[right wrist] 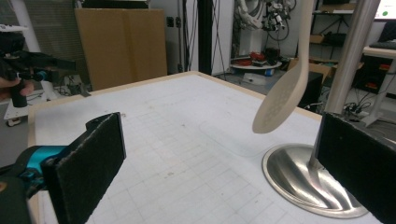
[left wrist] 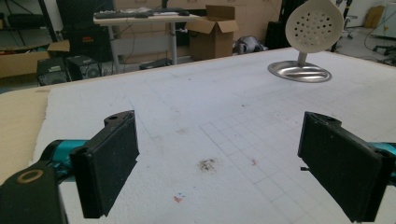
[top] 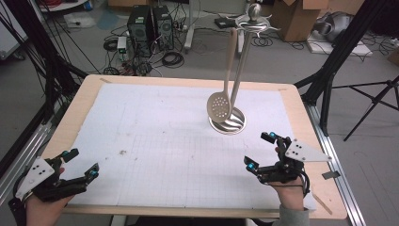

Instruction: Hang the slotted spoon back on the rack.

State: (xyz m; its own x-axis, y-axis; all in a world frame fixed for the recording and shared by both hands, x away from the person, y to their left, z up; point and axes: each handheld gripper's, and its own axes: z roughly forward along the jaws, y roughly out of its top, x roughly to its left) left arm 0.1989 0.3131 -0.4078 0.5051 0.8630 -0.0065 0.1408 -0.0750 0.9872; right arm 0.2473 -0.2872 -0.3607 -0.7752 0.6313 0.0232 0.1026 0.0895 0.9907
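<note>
From above, the cream slotted spoon (top: 220,106) hangs from the hooked top of a steel utensil stand (top: 237,70) at the right rear of the white gridded mat (top: 155,141). The right gripper view adds the stand's polished, ridged round base. The left gripper (top: 81,164), jaws spread and empty, sits at the near left corner; the right gripper (top: 261,151), likewise spread and empty, is near the base. Open mat lies between them.

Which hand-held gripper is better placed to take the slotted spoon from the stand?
The right hand-held gripper: it sits open just beside the stand where the slotted spoon hangs. The left hand-held gripper waits across the table.
</note>
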